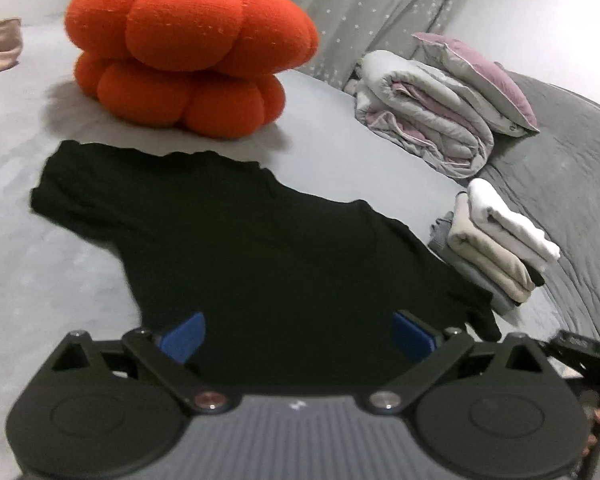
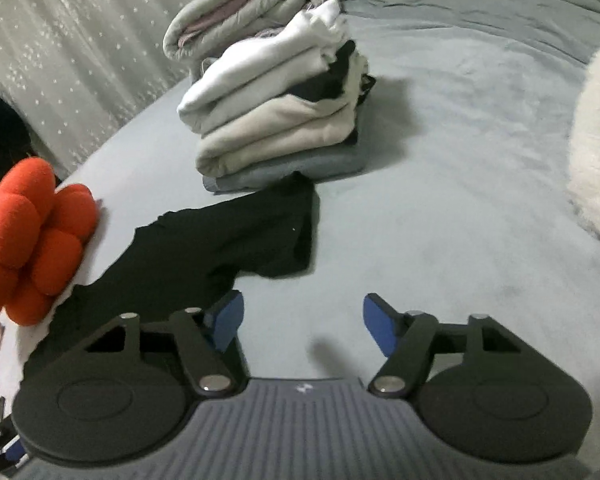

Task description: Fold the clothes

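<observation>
A black T-shirt (image 1: 236, 240) lies spread flat on the grey bed, both sleeves out to the sides. My left gripper (image 1: 298, 334) hovers open over the shirt's near hem, blue pads wide apart and empty. In the right wrist view one black sleeve (image 2: 240, 236) reaches toward a stack of folded clothes (image 2: 276, 120). My right gripper (image 2: 302, 326) is open over bare sheet just right of the shirt, its left pad (image 2: 228, 320) close to the fabric edge. The same stack of folded clothes (image 1: 496, 240) sits to the right of the shirt.
An orange pumpkin cushion (image 1: 188, 48) stands behind the shirt, also the orange cushion (image 2: 28, 240) at the left. A rolled duvet (image 1: 424, 112) with a purple pillow (image 1: 480, 76) lies at back right. A white fluffy cushion (image 2: 598, 144) sits far right. A curtain (image 2: 60, 40) hangs behind.
</observation>
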Tool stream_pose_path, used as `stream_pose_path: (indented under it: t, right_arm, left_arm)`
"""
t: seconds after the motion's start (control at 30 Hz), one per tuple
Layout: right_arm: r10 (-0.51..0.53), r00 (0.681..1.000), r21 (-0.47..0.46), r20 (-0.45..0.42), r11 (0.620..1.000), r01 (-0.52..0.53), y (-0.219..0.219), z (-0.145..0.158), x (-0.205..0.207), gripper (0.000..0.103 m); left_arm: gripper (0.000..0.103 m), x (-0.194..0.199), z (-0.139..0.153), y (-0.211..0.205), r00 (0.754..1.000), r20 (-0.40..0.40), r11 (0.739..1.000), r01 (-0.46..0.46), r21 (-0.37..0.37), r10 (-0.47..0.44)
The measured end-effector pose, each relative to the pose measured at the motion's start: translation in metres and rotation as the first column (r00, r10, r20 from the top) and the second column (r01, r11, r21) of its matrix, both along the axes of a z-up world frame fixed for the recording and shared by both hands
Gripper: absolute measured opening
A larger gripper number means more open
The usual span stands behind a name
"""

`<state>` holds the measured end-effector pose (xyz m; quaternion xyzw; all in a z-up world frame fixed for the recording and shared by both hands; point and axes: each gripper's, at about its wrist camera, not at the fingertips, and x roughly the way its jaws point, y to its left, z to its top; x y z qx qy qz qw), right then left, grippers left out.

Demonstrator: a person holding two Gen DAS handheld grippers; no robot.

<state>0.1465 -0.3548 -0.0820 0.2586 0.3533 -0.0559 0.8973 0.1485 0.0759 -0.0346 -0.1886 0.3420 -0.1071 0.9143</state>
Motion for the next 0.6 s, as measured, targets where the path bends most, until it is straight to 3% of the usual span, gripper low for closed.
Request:
stream_pose_path:
  t: [0.2,0.47,0.57,0.6]
  right_arm:
    - [-0.014,1.0,-0.02,-0.006,1.0,0.014,-0.009,-0.016,0.042,0.06]
    - [0.021,0.999,-0.153,0.039,0.988,-0.015,-0.018,-0.036,0.093,0.045]
    - [0.082,0.996,-0.254,0.042,0.965,-0.069,-0.008,-0.038,0.105,0.031]
    - [0.109,0.993,-0.292,0.041,0.952,-0.092,-0.004,-0.038,0.107,0.009]
  left_arm:
    - [0.099,0.0,-0.006,-0.009,1.0,-0.013,0.999,0.027,0.04,-0.026]
    - [0.099,0.004,-0.013,-0.012,0.999,-0.03,0.997,0.033,0.066,-0.031]
    - [0.098,0.007,-0.017,-0.014,0.999,-0.04,0.996,0.039,0.082,-0.036]
    - [0.098,0.008,-0.019,-0.014,0.998,-0.043,0.995,0.04,0.088,-0.036]
